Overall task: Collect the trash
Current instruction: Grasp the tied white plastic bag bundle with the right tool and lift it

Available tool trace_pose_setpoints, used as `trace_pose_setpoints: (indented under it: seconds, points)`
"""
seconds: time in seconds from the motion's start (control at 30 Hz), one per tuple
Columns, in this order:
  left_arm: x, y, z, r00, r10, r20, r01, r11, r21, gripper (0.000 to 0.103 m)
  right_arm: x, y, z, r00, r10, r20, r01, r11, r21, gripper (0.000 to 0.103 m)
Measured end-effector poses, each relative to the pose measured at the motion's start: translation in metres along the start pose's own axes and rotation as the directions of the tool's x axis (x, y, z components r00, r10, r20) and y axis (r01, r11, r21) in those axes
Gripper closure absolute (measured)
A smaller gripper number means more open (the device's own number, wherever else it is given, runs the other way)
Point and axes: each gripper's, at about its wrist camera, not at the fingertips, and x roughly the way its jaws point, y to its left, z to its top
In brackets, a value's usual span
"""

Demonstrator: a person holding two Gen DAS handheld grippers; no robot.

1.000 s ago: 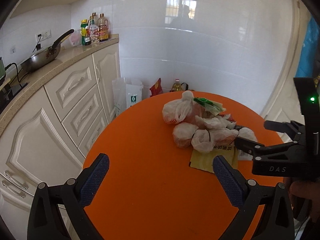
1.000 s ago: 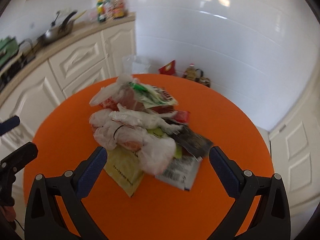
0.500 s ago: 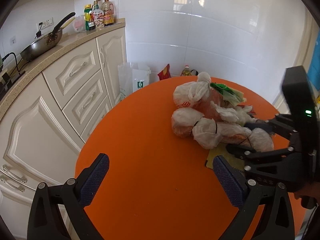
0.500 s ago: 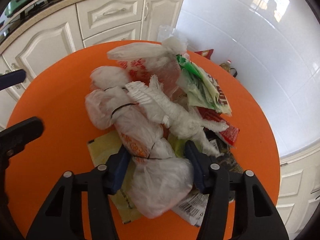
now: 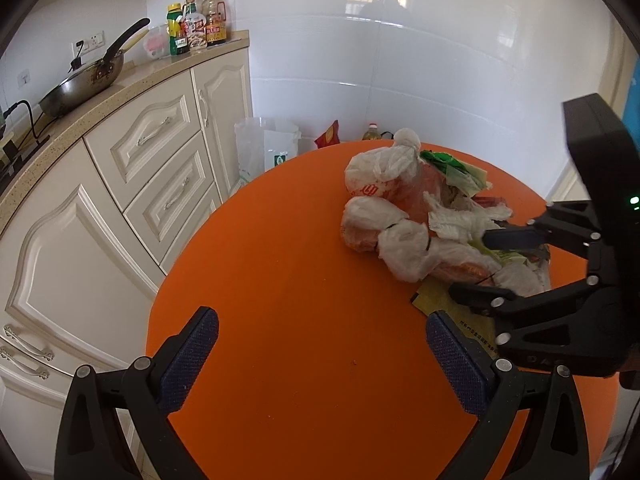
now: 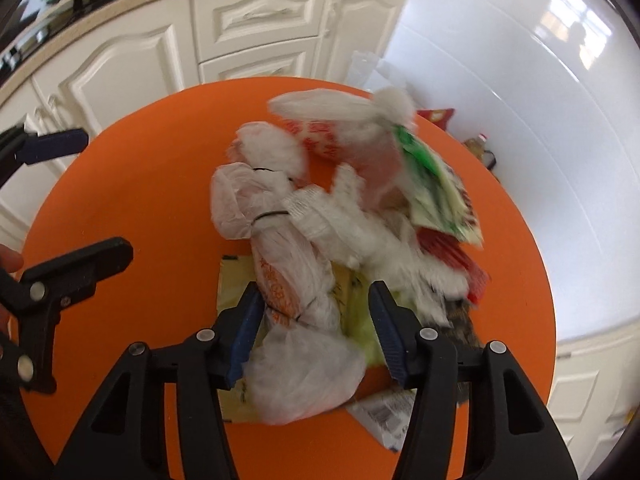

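Note:
A pile of trash (image 5: 424, 216) lies on the round orange table (image 5: 300, 320): knotted white plastic bags, a green wrapper (image 6: 432, 184), red packets and a yellow flat packet (image 6: 236, 280). My right gripper (image 6: 316, 320) has its jaws half closed around a white plastic bag (image 6: 296, 280) at the near end of the pile; the bag fills the gap but the pads do not clearly pinch it. It also shows in the left wrist view (image 5: 476, 268). My left gripper (image 5: 320, 348) is open and empty over bare table, left of the pile.
White kitchen cabinets (image 5: 132, 184) with a countertop, a wok (image 5: 80, 84) and sauce bottles (image 5: 196, 20) stand to the left. A white plastic bag (image 5: 264, 148) and bottles sit on the floor behind the table by the tiled wall.
My right gripper moved forward onto the pile and narrowed its jaws from wide open to around the white bag. The left gripper drew back a little and stayed open.

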Motion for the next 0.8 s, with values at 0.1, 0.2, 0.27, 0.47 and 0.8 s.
trace_pose_setpoints:
  seconds: [0.1, 0.2, 0.27, 0.47, 0.8]
  points:
    - [-0.005, -0.005, -0.009, 1.0, 0.003, -0.004, -0.003, 1.0, 0.001, 0.001, 0.011, 0.007, 0.009, 1.0, 0.022, -0.005, -0.022, 1.0, -0.02, 0.045]
    - [-0.01, -0.007, -0.013, 1.0, 0.009, -0.002, -0.009, 1.0, -0.004, 0.001, 0.016, 0.01, 0.012, 0.996, 0.083, 0.014, -0.083, 0.997, 0.002, 0.067]
    - [-0.013, -0.007, -0.015, 1.0, 0.016, 0.004, -0.016, 1.0, -0.005, 0.001, 0.014, 0.01, 0.01, 0.993, 0.11, 0.03, -0.111, 0.994, 0.025, 0.07]
    - [-0.021, -0.01, -0.02, 1.0, 0.005, 0.014, -0.005, 1.0, -0.004, 0.001, -0.013, -0.009, -0.022, 0.967, 0.212, 0.142, -0.239, 0.949, 0.204, 0.071]
    - [-0.026, -0.05, -0.03, 0.996, -0.083, 0.023, 0.08, 0.992, 0.1, 0.001, -0.084, -0.06, -0.118, 0.926, 0.136, 0.353, -0.315, 0.792, 0.523, 0.071]
